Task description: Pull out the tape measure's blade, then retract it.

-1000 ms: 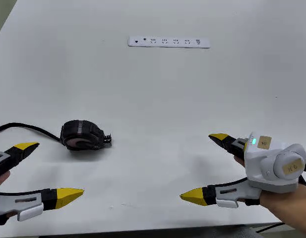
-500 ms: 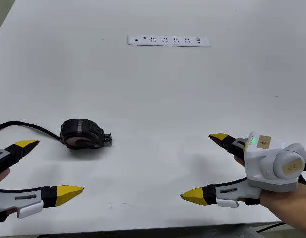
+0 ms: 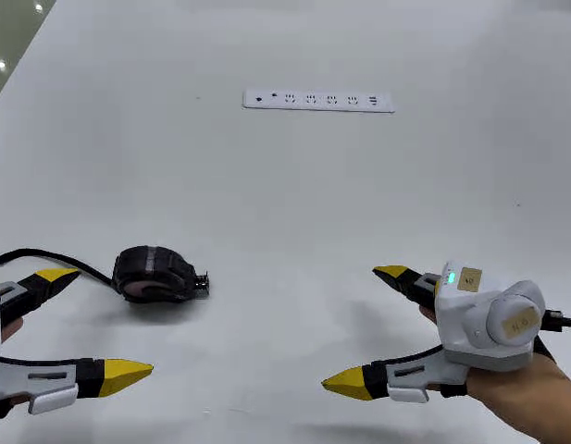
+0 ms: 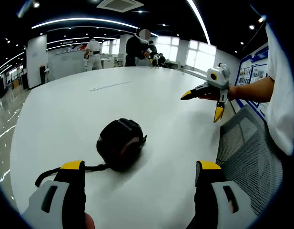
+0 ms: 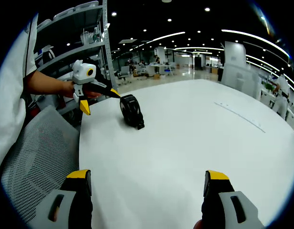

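Right now my left gripper [image 3: 93, 324] is spread wide and holds nothing, its two yellow-tipped jaws hovering low over the white table [image 3: 294, 185] near my edge of it. My right gripper [image 3: 366, 326] is the same, jaws well apart and empty, on the other side of my body. The tape measure [image 3: 155, 275] rests on the table just ahead of the left gripper, a little beyond its farther jaw tip, not touching either jaw. In the left gripper view the black case sits almost centred between my jaws, so a short reach forward should bring it between them. From the right gripper it lies well apart, off to the left across bare table. The case's long axis runs roughly across the table from left to right. Its black strap [image 3: 54, 259] trails out to the left, past my left jaw tip, and the small blade hook [image 3: 202, 280] pokes out of the end that faces the right gripper. I judge the left gripper is the nearer one to pin the case, and the right is placed to come in along that axis and take the hook. Far beyond, a white power strip [image 3: 318, 100] lies out of the way.
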{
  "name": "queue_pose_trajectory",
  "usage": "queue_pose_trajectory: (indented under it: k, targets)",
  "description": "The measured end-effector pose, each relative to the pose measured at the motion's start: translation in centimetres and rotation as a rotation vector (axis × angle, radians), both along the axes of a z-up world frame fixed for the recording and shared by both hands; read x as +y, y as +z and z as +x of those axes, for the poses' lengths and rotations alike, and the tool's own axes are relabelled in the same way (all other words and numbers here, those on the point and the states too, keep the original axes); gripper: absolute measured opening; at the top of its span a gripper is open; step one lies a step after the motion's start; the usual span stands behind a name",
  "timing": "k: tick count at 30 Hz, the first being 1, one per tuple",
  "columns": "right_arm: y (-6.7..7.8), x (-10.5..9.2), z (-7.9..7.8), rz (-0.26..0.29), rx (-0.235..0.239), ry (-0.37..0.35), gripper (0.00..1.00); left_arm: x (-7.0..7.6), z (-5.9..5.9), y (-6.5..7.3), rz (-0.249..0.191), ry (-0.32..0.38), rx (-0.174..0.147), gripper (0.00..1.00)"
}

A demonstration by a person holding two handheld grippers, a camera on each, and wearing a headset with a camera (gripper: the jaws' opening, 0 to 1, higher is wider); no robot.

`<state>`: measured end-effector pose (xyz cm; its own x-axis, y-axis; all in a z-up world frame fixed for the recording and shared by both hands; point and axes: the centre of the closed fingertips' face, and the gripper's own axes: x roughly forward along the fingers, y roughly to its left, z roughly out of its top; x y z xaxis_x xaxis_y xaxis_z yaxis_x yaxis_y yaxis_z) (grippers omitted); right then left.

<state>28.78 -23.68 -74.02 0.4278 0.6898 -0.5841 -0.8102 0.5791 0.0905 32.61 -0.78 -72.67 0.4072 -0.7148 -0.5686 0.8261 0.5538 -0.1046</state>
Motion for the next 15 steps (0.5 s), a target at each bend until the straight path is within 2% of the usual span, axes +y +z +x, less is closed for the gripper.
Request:
queue_pose_trajectory:
  k: [7, 15]
  targets:
    - [-0.2, 0.7, 0.9, -0.004, 0.001, 0.033, 0.97, 0.0, 1.3, 0.1, 0.003, -0.004, 0.001, 0.93]
    - [-0.4, 1.4, 1.8, -0.009, 0.001, 0.067, 0.97, -0.4, 2.3, -0.5, 0.038, -0.051, -0.001, 0.93]
